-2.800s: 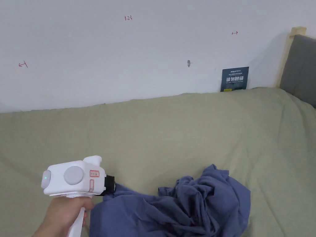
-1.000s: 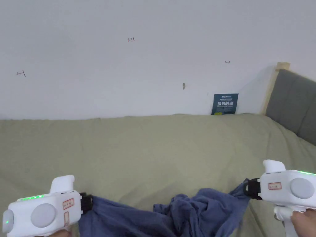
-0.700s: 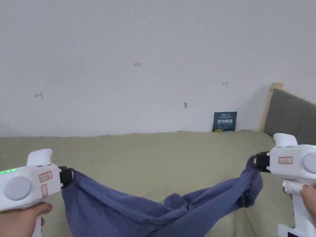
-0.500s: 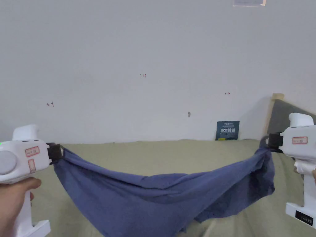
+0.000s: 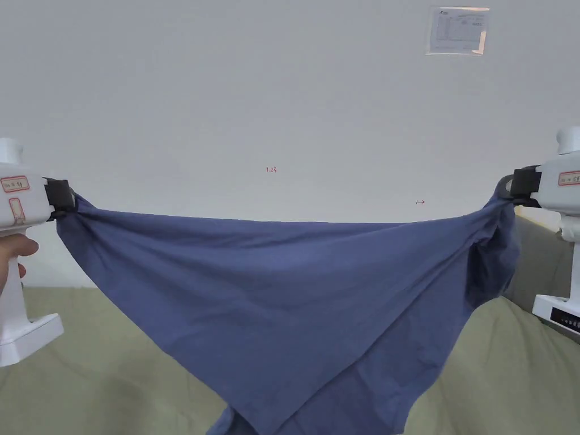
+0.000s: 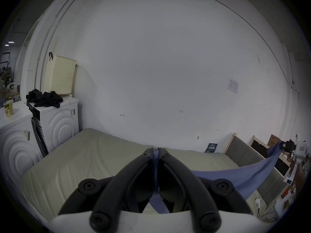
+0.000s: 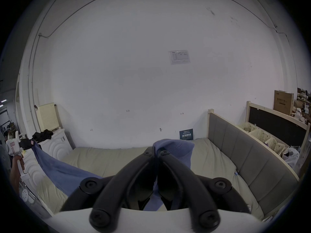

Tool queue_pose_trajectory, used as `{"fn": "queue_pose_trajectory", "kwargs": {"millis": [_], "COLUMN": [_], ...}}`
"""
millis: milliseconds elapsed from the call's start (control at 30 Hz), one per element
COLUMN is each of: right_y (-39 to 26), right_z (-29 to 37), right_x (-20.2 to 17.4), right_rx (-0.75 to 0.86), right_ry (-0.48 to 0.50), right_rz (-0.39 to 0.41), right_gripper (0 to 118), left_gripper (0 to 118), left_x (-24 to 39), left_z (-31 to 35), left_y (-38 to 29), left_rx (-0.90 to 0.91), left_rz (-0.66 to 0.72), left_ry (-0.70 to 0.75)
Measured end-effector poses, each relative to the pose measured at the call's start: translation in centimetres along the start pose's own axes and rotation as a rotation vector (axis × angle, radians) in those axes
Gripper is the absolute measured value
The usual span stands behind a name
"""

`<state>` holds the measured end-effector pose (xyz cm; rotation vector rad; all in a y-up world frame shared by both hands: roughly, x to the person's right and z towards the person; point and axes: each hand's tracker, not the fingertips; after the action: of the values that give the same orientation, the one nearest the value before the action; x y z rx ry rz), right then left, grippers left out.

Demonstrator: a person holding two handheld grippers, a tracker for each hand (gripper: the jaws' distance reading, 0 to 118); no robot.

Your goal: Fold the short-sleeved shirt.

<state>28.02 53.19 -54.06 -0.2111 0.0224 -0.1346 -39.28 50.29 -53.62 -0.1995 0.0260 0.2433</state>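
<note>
Holding the blue short-sleeved shirt (image 5: 272,289) up in the air between us, we have it stretched wide above the bed (image 5: 510,362), its top edge running almost straight from one gripper to the other. The cloth is a plain dusty blue, smooth across the upper span, with long slack folds that narrow to a point low in the middle. Near the right end it bunches into a darker, doubled hang.

Our left gripper (image 5: 61,198) has its jaws closed tight on one corner; in the left gripper view (image 6: 155,150) a thin strip of blue sits pinched between the two black jaws. Our right gripper (image 5: 512,184) is likewise clamped on the far corner, and in the right gripper view (image 7: 155,151) a stitched hem folds over just past the jaw tips.

Containers: a cream perforated basket (image 6: 58,75) stands on one of two white washing machines (image 6: 62,124), against the wall; we cannot tell what is in it. A heap of black clothing (image 6: 44,98) lies on the machine's top, in front of the basket. Beyond the grey headboard (image 7: 244,145), three cream baskets (image 7: 262,134) sit in a row, their contents too small to make out.

Counted: one shirt, two grippers, two washing machines, four baskets.
</note>
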Motion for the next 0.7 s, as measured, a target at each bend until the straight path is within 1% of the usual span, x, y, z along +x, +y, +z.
{"fn": "queue_pose_trajectory", "kwargs": {"millis": [133, 367, 533, 700], "right_y": [0.2, 0.4, 1.0, 0.9], "right_z": [-1.3, -4.5, -6.7, -9.9], "right_x": [-1.0, -2.0, -2.2, -2.7], "right_rx": [0.007, 0.018, 0.030, 0.009], "right_ry": [0.013, 0.016, 0.015, 0.003], "right_rz": [-0.008, -0.003, -0.039, -0.002], "right_gripper": [3, 3, 3, 3], "left_gripper": [1, 1, 1, 1], "left_x": [-0.7, -0.8, -0.6, -1.4], "left_z": [-2.4, -4.4, -6.9, -10.7], "left_y": [0.1, 0.4, 0.8, 0.4], "left_rx": [0.000, 0.003, -0.011, -0.023], "left_rz": [0.034, 0.029, 0.040, 0.037], "left_ry": [-0.004, 0.004, -0.004, 0.004]}}
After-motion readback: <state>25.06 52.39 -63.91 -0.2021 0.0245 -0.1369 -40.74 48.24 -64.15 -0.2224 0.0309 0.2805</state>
